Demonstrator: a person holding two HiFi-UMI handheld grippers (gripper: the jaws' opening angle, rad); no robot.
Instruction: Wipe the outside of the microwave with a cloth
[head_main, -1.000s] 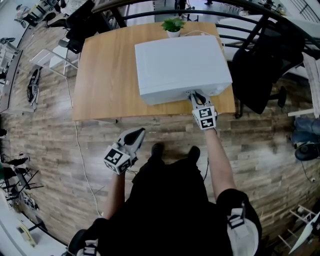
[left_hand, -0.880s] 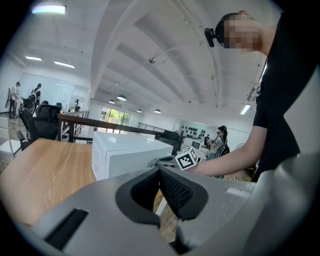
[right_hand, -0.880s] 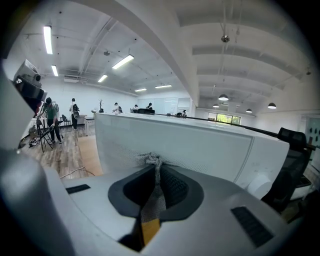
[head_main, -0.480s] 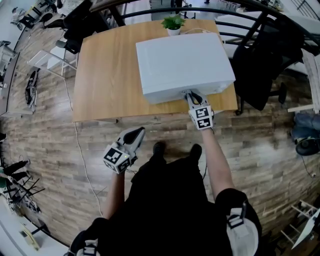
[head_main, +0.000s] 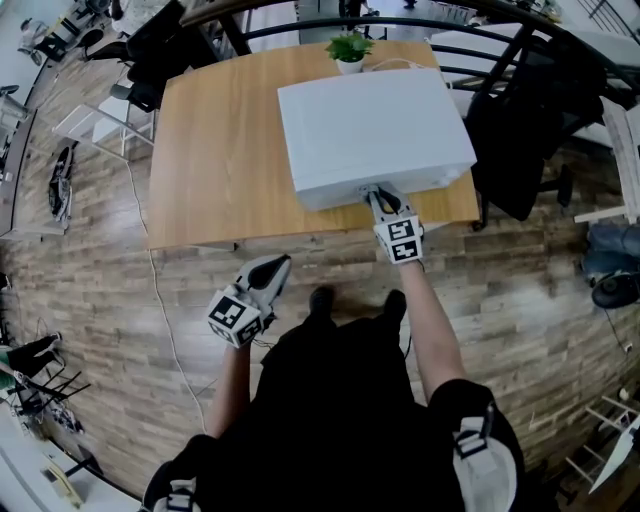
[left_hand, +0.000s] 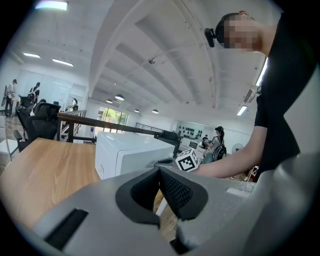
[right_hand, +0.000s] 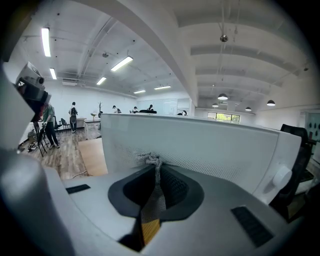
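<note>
Right gripper (head_main: 381, 198), clamped on cloth (right_hand: 149, 161), touches the microwave's (head_main: 370, 120) near face; left gripper (head_main: 268, 272), closed and empty, hangs near-left.

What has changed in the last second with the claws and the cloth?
The right claw, shut on the cloth, slid a little to the left along the near side of the microwave. Nothing was taken hold of or let go. The left claw stayed low, away from the table, shut and empty.
</note>
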